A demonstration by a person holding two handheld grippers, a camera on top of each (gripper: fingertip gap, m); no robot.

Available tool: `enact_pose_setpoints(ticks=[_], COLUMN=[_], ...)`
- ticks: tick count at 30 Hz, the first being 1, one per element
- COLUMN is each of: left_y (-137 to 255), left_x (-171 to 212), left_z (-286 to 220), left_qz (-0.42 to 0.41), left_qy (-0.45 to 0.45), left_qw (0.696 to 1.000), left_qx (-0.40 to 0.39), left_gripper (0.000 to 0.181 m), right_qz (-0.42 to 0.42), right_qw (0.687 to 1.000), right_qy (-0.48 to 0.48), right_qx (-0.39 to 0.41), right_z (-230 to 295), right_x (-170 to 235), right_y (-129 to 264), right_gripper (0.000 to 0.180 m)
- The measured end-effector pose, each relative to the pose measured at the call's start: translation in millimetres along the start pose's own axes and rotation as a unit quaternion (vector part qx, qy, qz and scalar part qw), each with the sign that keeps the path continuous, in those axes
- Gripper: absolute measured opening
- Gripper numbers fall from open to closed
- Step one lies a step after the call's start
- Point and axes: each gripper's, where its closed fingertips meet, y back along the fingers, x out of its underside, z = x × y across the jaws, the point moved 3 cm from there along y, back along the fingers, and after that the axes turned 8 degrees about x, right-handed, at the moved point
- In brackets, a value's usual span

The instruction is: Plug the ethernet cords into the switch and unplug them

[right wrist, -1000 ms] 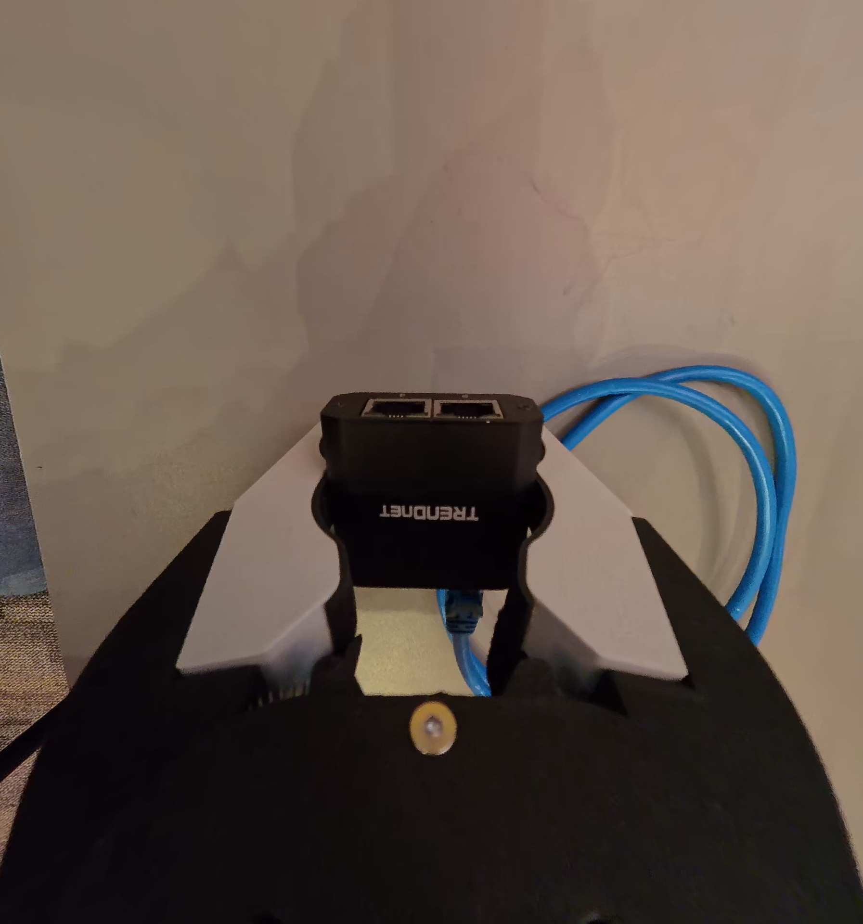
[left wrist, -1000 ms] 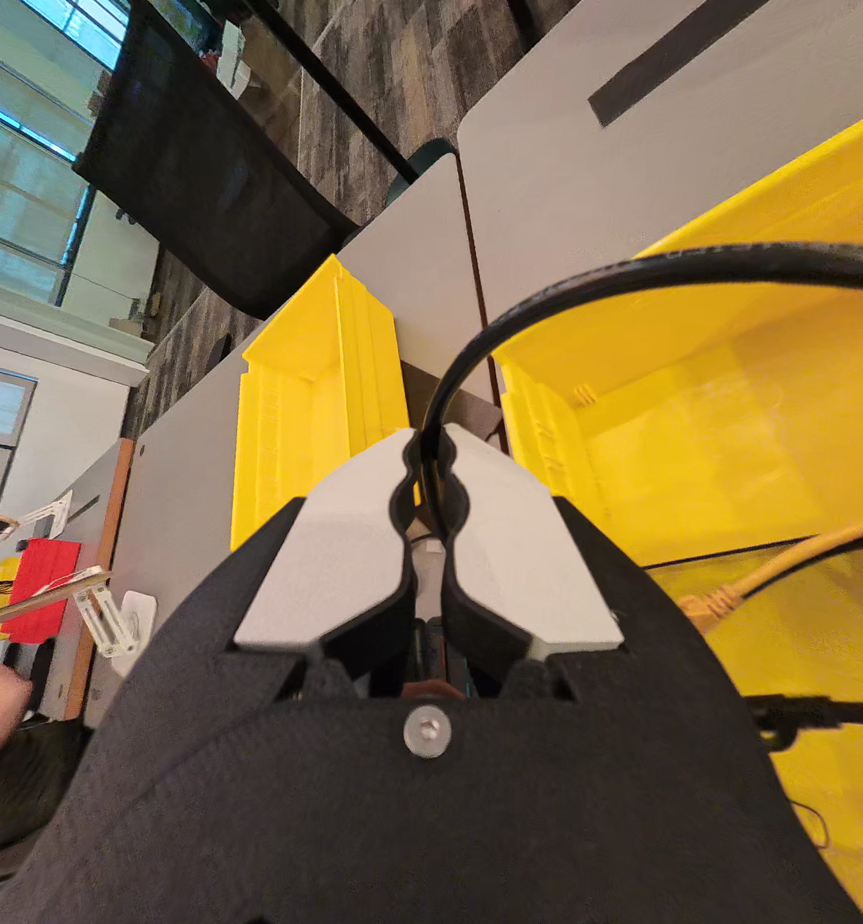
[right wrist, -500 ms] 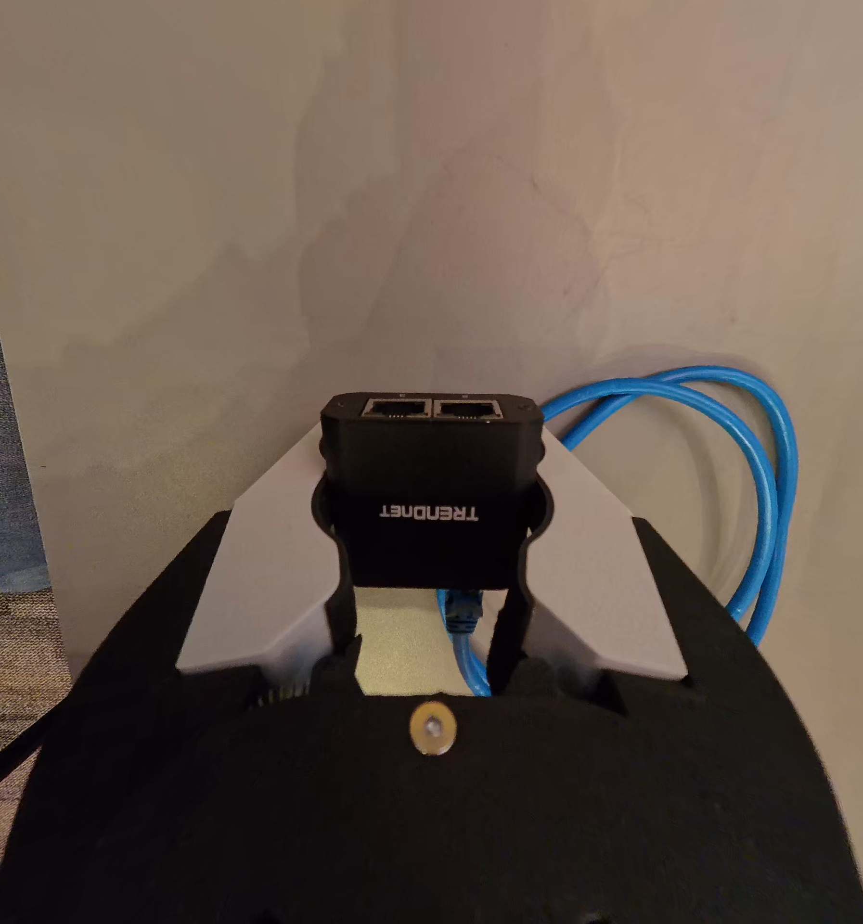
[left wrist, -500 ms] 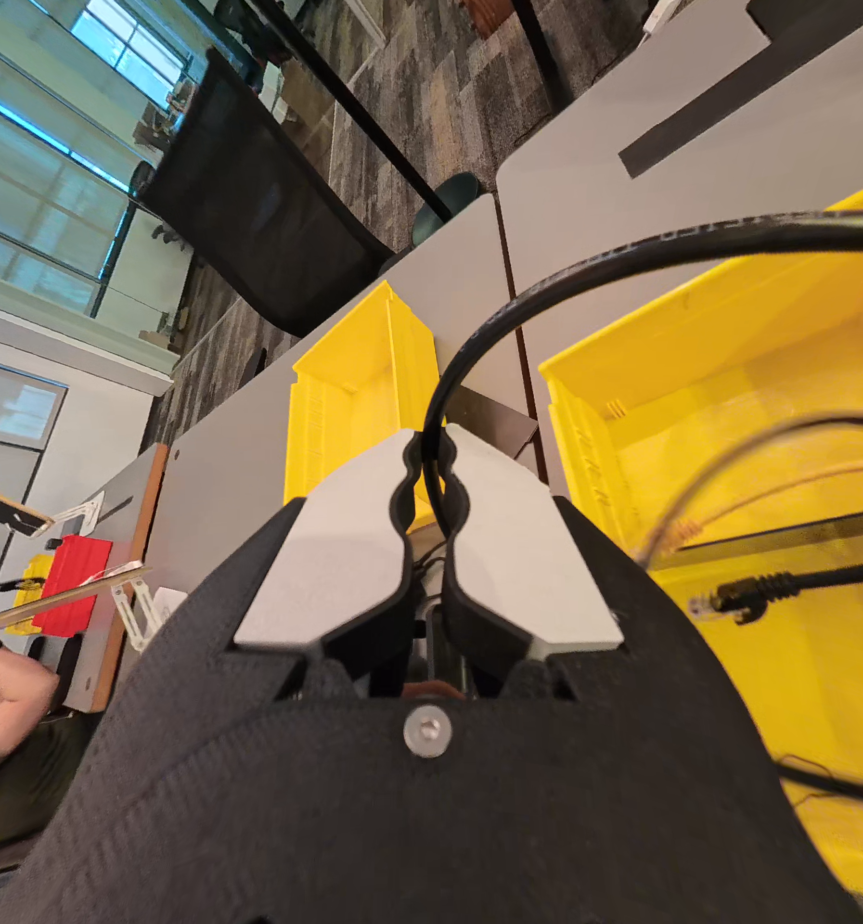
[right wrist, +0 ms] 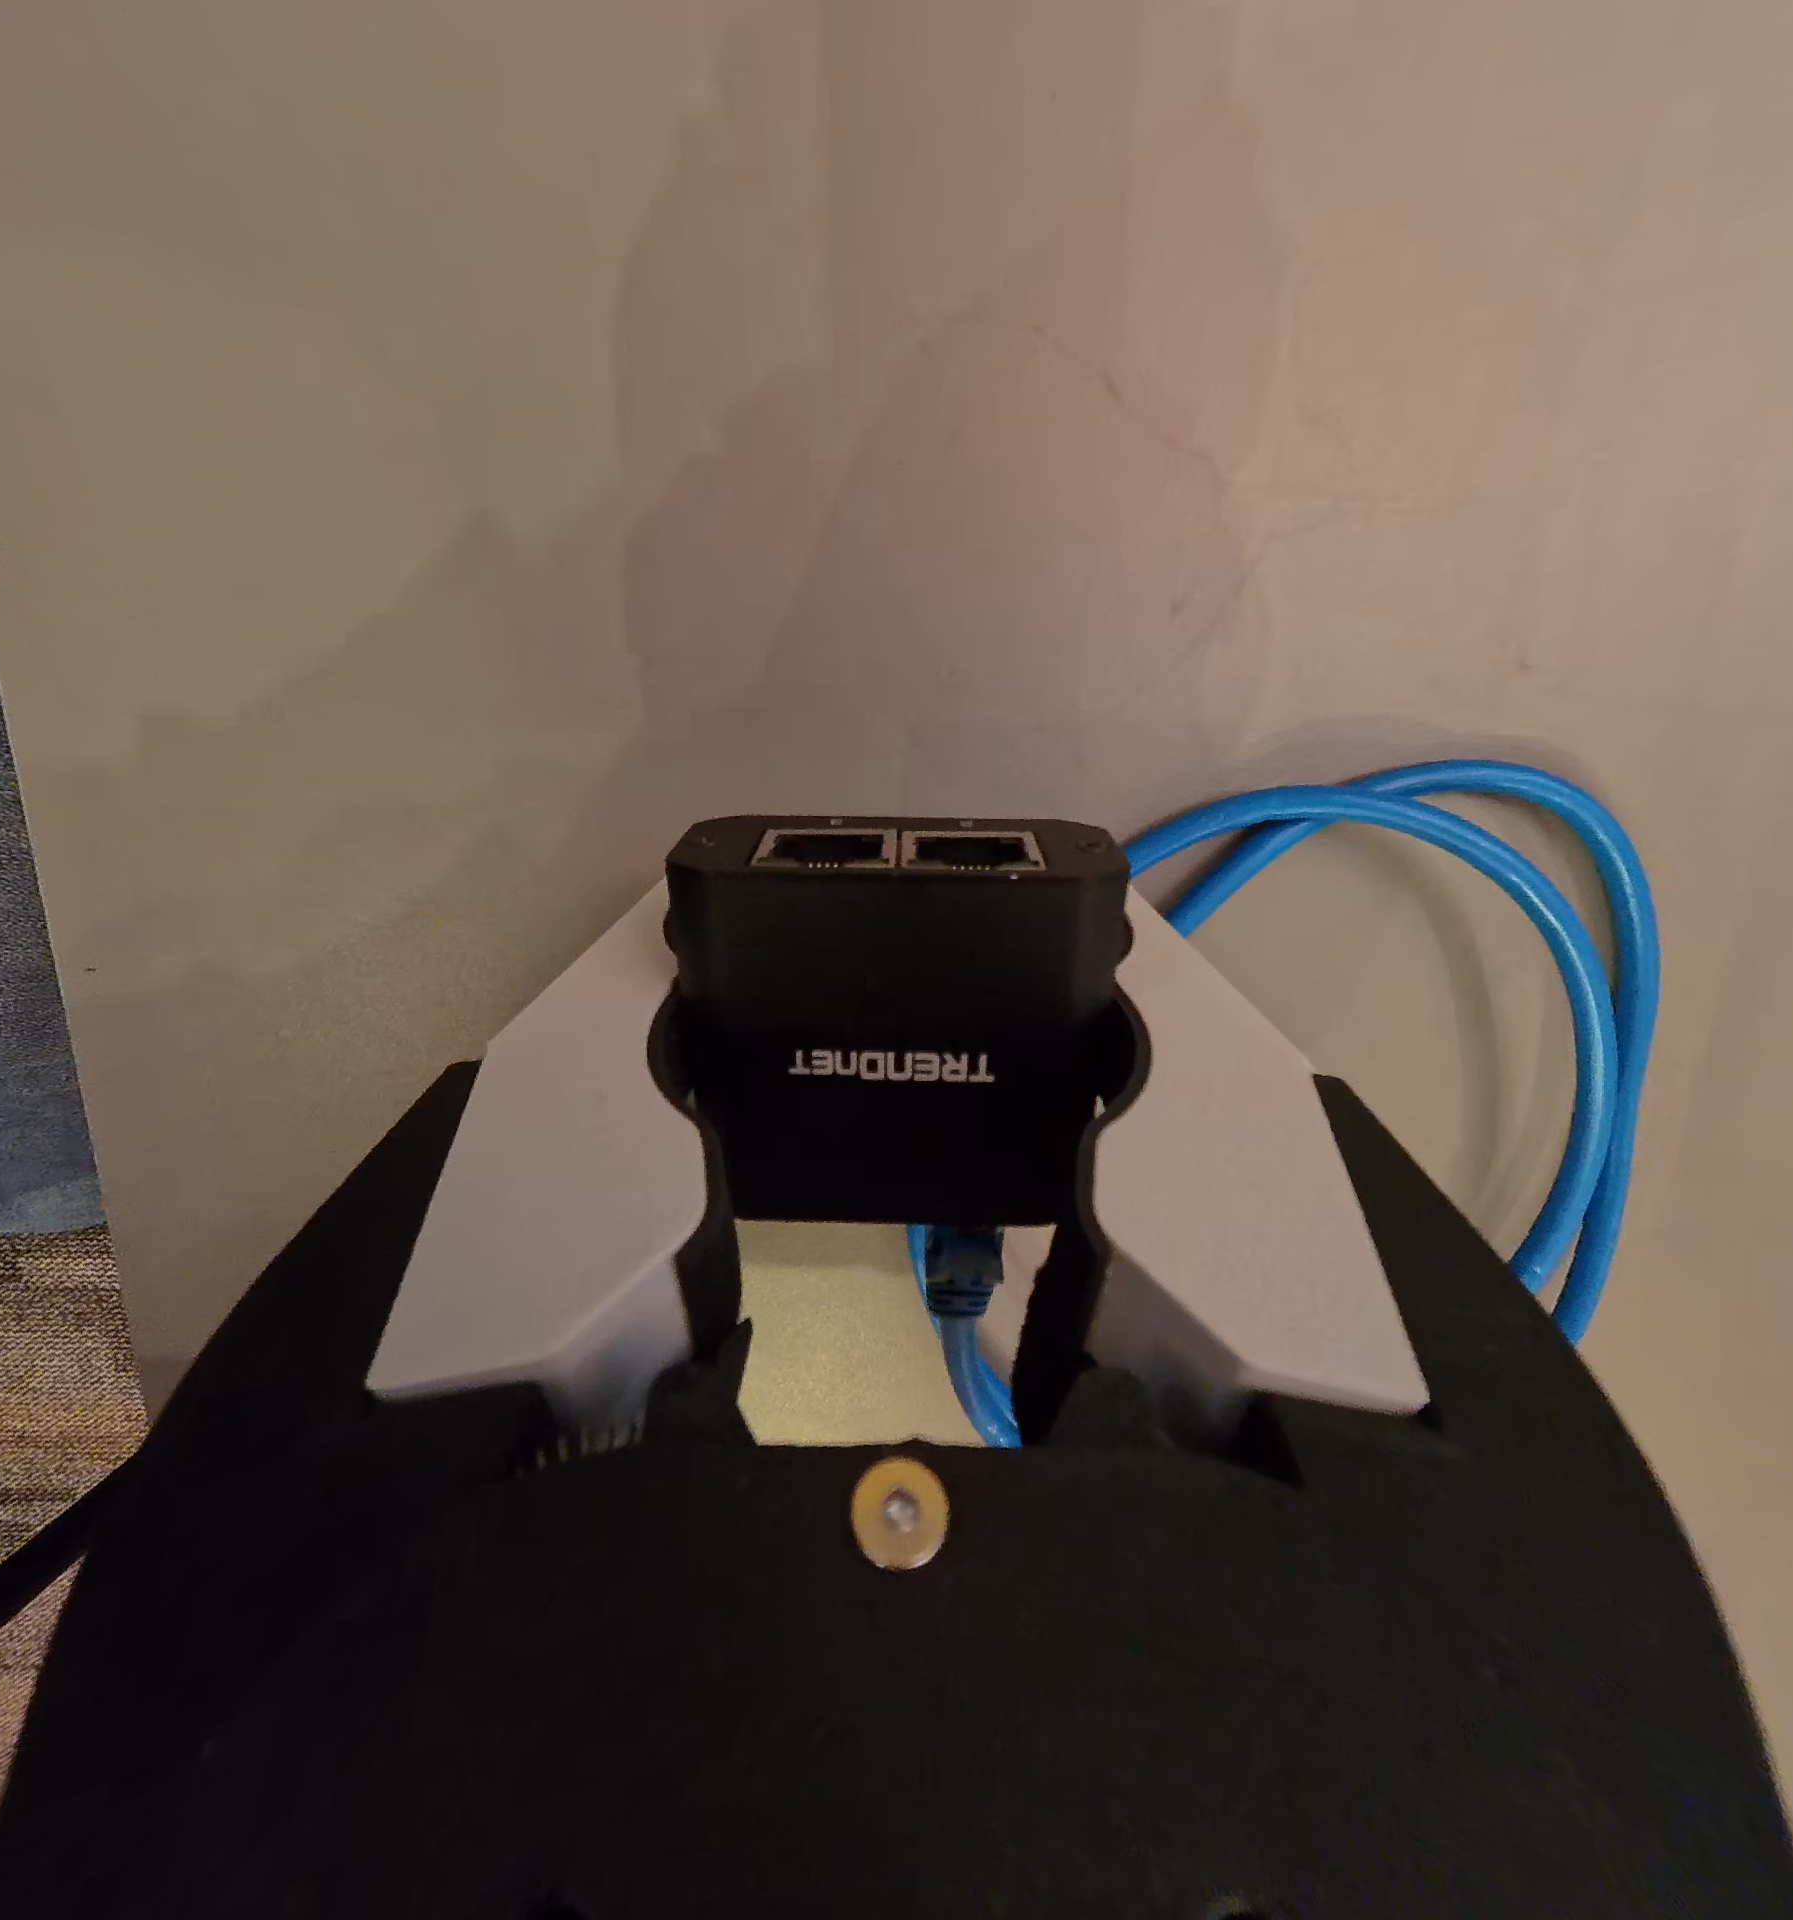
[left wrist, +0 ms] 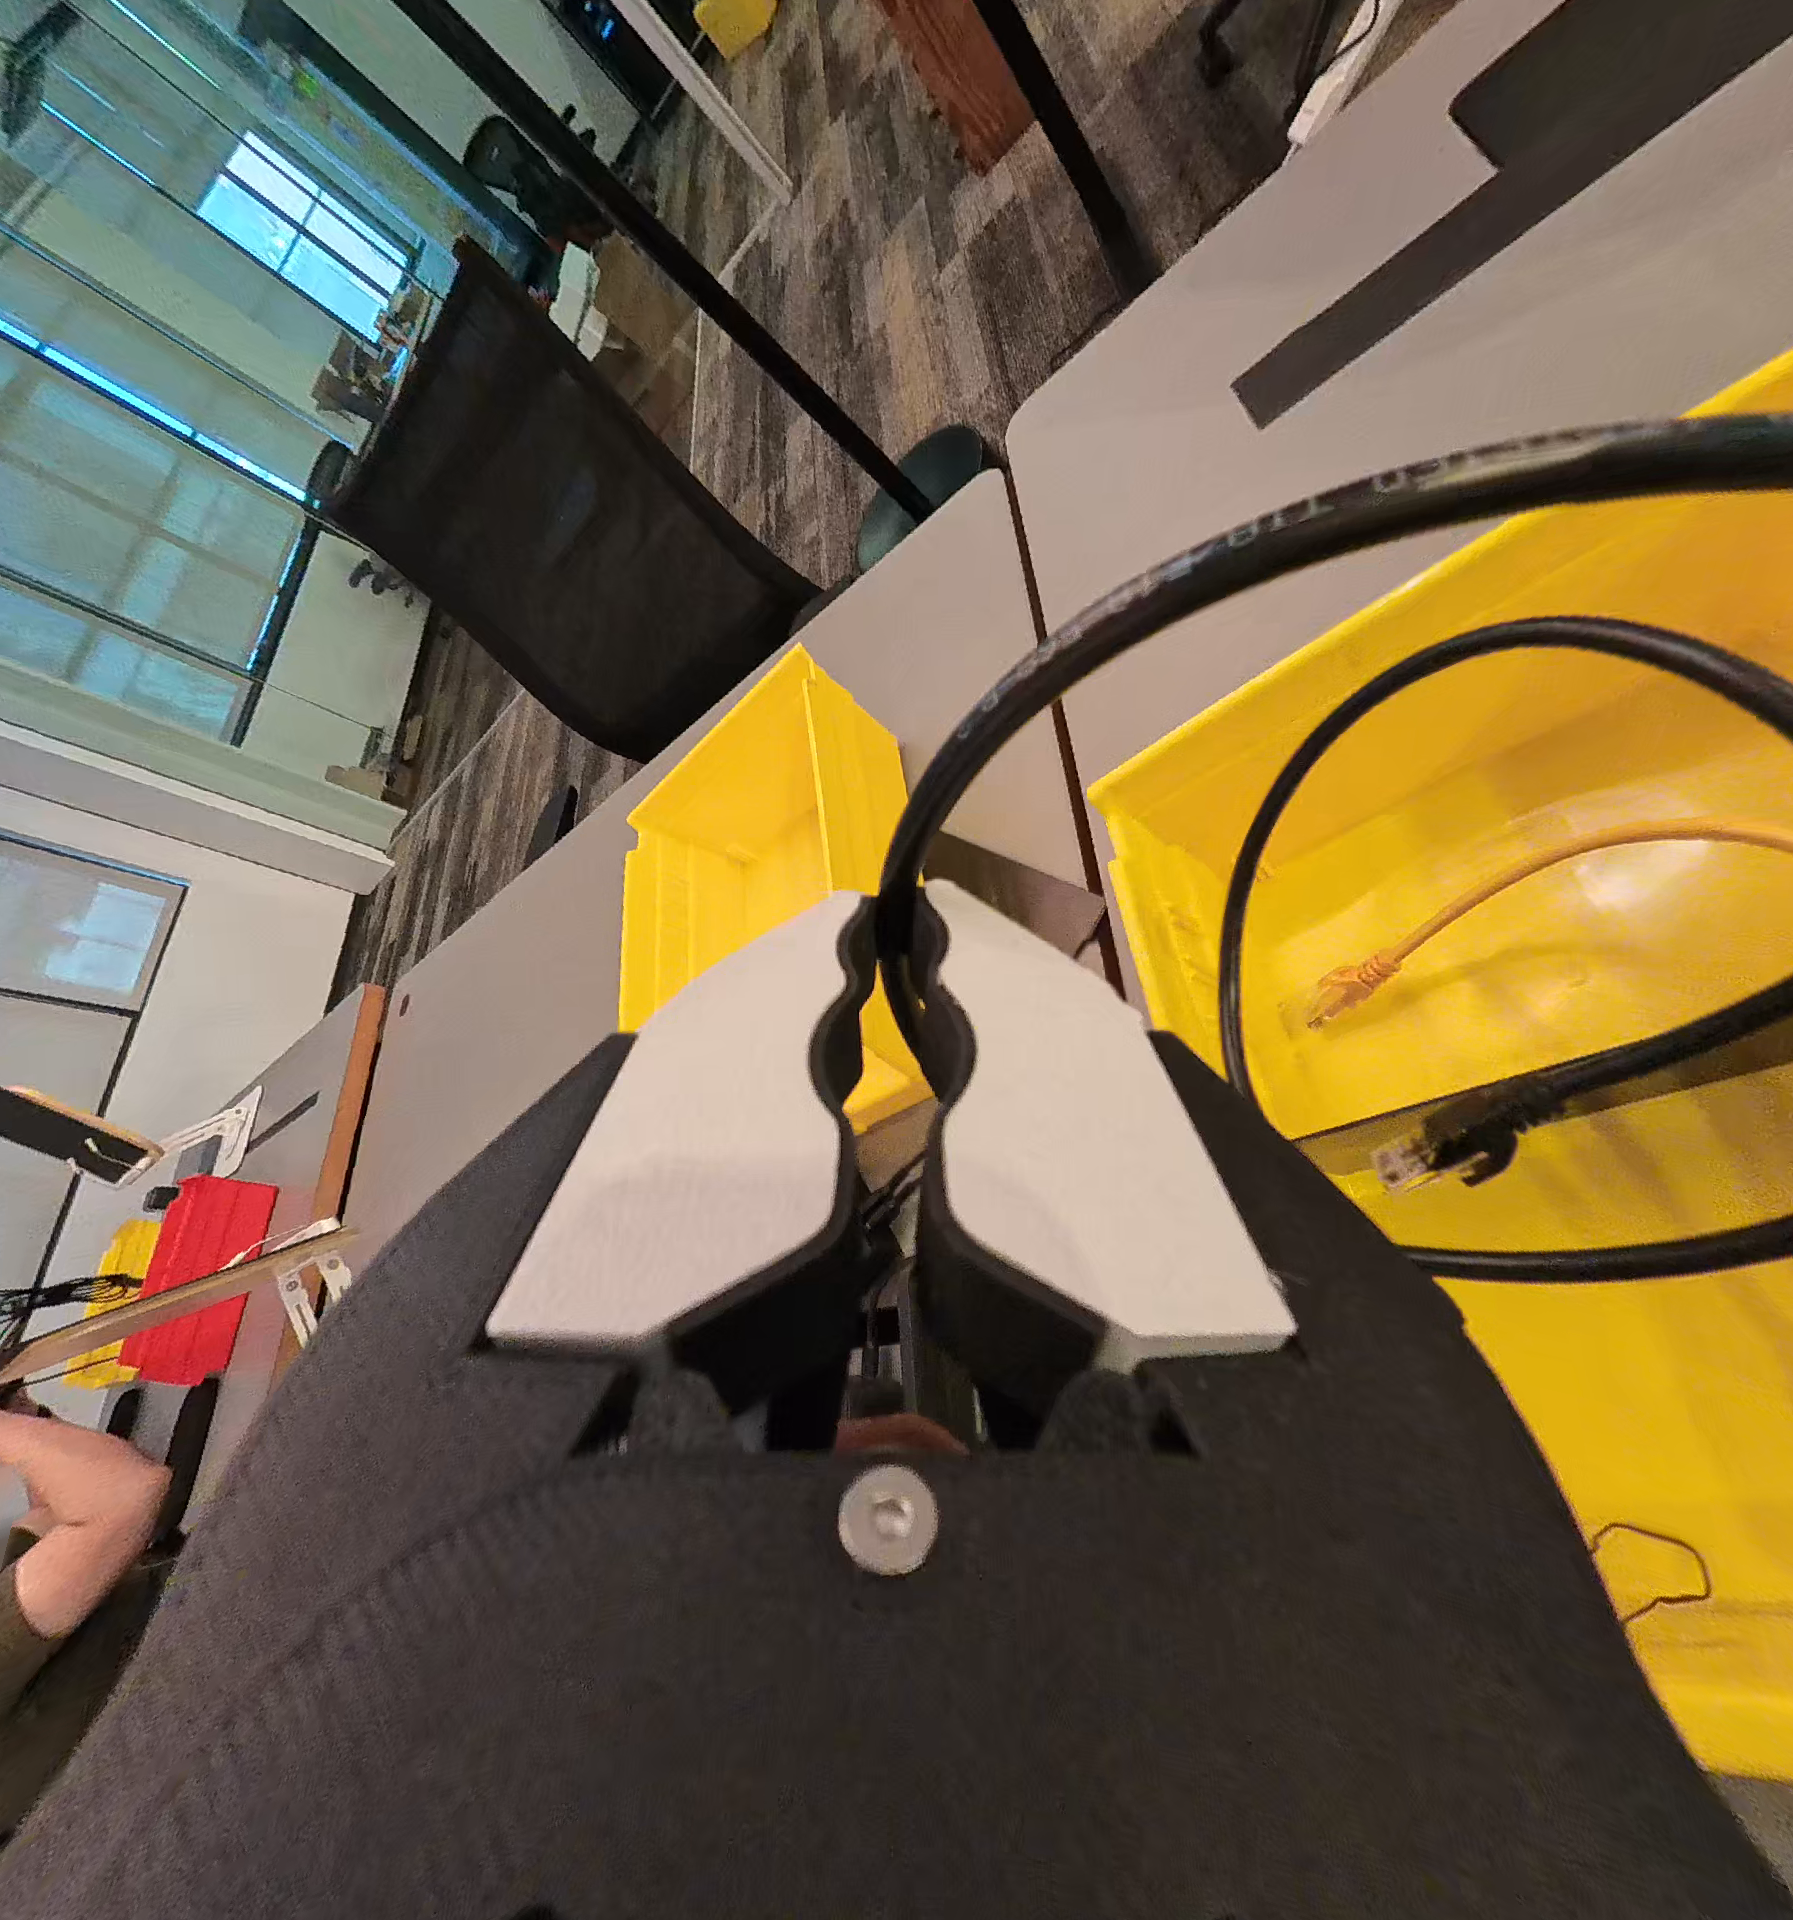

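Observation:
In the left wrist view my left gripper (left wrist: 897, 914) is shut on a black ethernet cord (left wrist: 1235, 551) that arcs up and right from the fingertips. The cord loops back and its clear plug (left wrist: 1417, 1155) hangs free over a large yellow bin (left wrist: 1598, 790). A tan ethernet cord (left wrist: 1380, 961) lies in that bin. In the right wrist view my right gripper (right wrist: 897, 914) is shut on a black switch (right wrist: 897, 997) with two empty ports (right wrist: 897, 850) facing away. A blue cord (right wrist: 1557, 997) is plugged into the switch's near end and coils on the right.
A smaller yellow bin (left wrist: 757, 852) stands on the grey table (left wrist: 1287, 343) beyond my left fingers. A black chair (left wrist: 549, 540) and carpet lie farther off. A person's hand (left wrist: 61, 1496) and a red block (left wrist: 196, 1278) are at far left. A pale tabletop (right wrist: 663, 416) fills the right wrist view. My right fingertips sit around 55 centimetres from my left ones.
My left gripper has lifted and pulled back with the black cord, so more of the cord's loop and its free plug have come into view over the bin. The right gripper and switch have not moved.

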Motion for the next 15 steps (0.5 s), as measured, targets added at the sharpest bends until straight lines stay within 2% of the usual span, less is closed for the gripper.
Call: enact_pose_setpoints(ticks=[8,12,15], left_y=[15,33,42], left_x=[-35,-78,-116], left_z=[-8,-22,-53], left_qz=[-0.040,-0.085,-0.112], left_qy=[-0.001,-0.011,-0.033], left_qw=[0.999,0.996,0.990], left_qx=[0.015,0.037,0.074], left_gripper=[0.005,0.006,0.005], right_qz=[-0.009,-0.010,-0.016], right_qw=[1.000,1.000,1.000], right_qy=[-0.007,-0.006,-0.008], right_qx=[-0.002,-0.001,0.001], right_z=[0,1,1], right_x=[0,-1,-1], right_y=[0,0,1], right_gripper=[0.073,0.073,0.073])
